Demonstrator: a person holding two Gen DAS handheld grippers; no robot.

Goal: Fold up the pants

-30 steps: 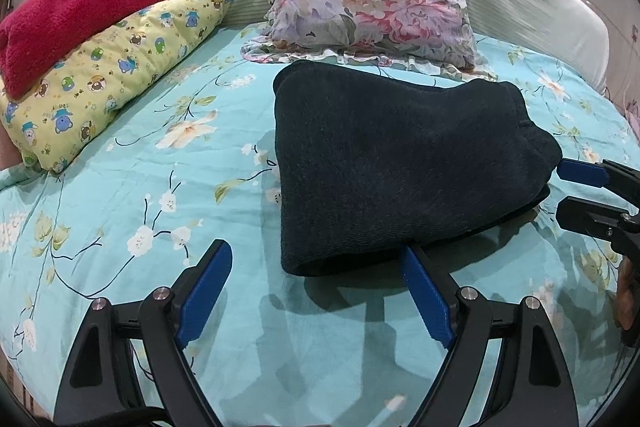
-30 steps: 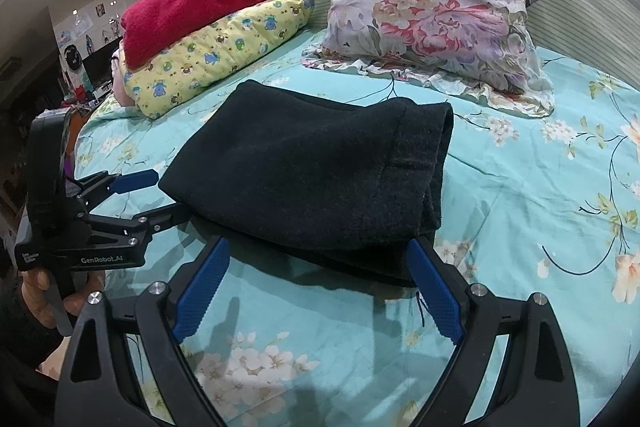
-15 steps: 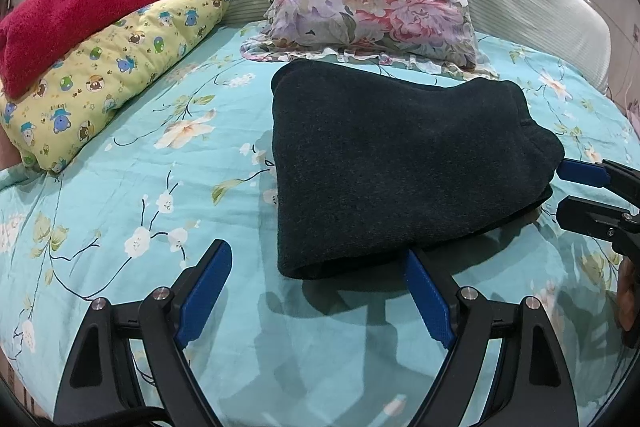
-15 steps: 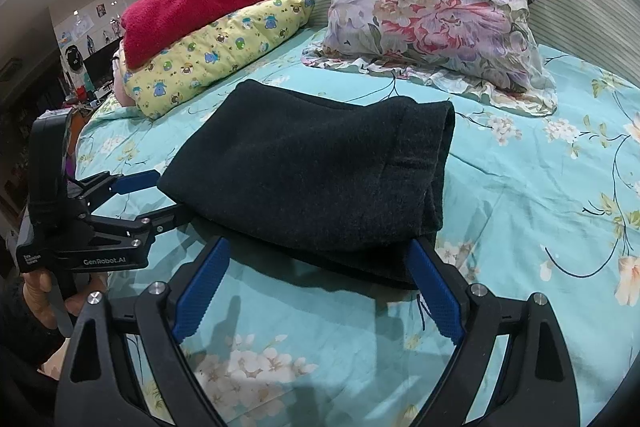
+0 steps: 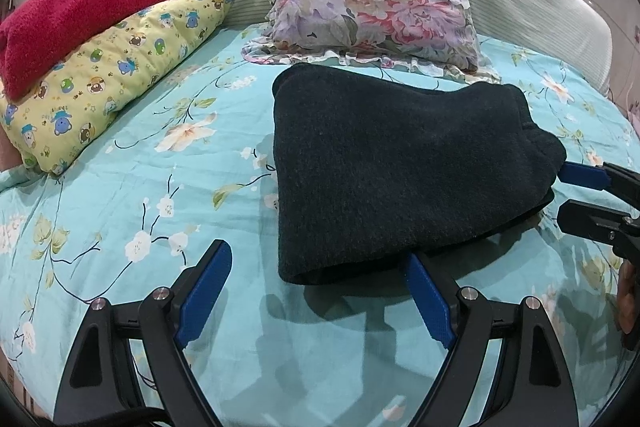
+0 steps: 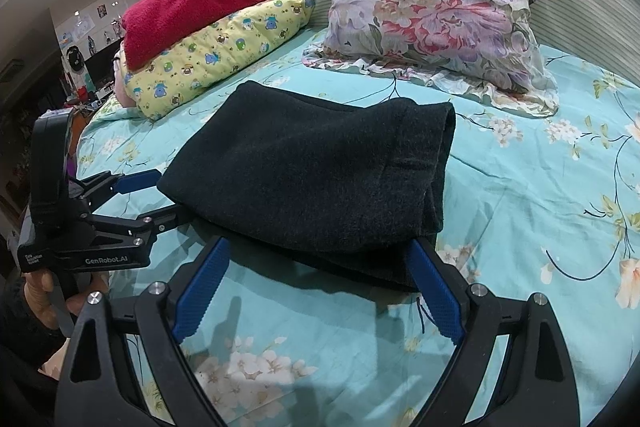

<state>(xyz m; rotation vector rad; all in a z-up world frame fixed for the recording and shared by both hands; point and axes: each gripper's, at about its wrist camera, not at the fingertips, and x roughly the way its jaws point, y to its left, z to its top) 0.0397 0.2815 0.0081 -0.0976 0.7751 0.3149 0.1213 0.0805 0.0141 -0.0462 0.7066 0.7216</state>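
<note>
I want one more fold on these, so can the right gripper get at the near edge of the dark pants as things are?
Probably yes. The right gripper is open, and the near edge of the folded pants lies just ahead of its fingertips on the bedspread, with nothing between them. The left gripper sits off to the side.

Folded dark pants (image 5: 392, 171) on floral bedsheet (image 5: 160, 195), beside floral pillow (image 5: 376, 7)

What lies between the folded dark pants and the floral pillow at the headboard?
Only bare turquoise floral bedsheet. In the right wrist view, the folded dark pants and the floral pillow sit apart with a narrow strip of sheet between them.
</note>
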